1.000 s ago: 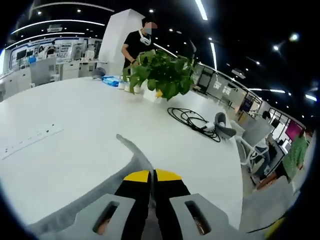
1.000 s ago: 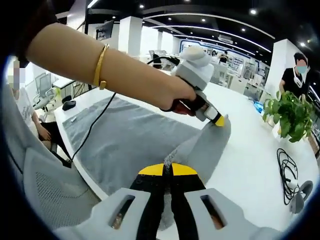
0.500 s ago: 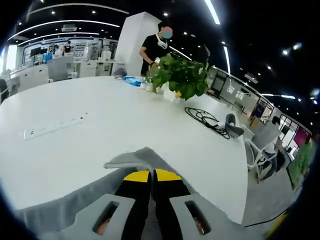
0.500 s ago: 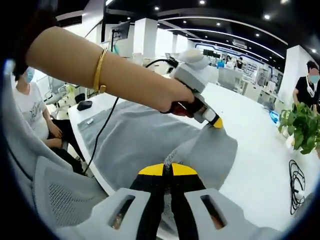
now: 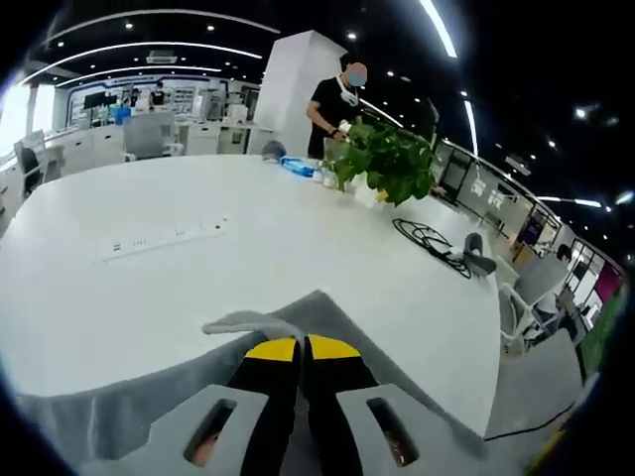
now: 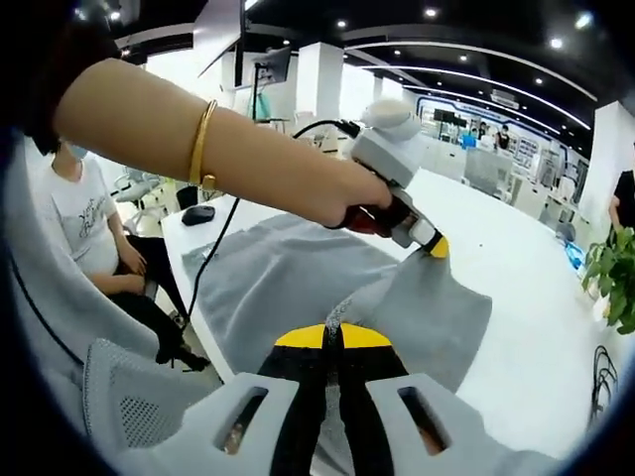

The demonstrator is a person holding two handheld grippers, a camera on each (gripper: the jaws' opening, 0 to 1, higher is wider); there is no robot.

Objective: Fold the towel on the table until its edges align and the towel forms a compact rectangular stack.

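- My right tongs [image 6: 332, 342] are clamped on a towel [image 6: 288, 288] corner, my left tongs [image 5: 300, 349] on the other, so one edge lifts evenly for a fold.
- The towel's remainder lies flat on the white surface [image 5: 198, 288].
- My left hand [image 6: 352, 203] reaches forward, forearm level, tongs angled down.

Your right yellow-tipped black two-jaw tool [image 6: 332, 335] has its jaws pressed together on a fold of grey towel [image 6: 298, 278]. Your left tool [image 5: 301, 347] is likewise clamped on cloth; your bare forearm with a gold bangle [image 6: 202, 139] extends across.
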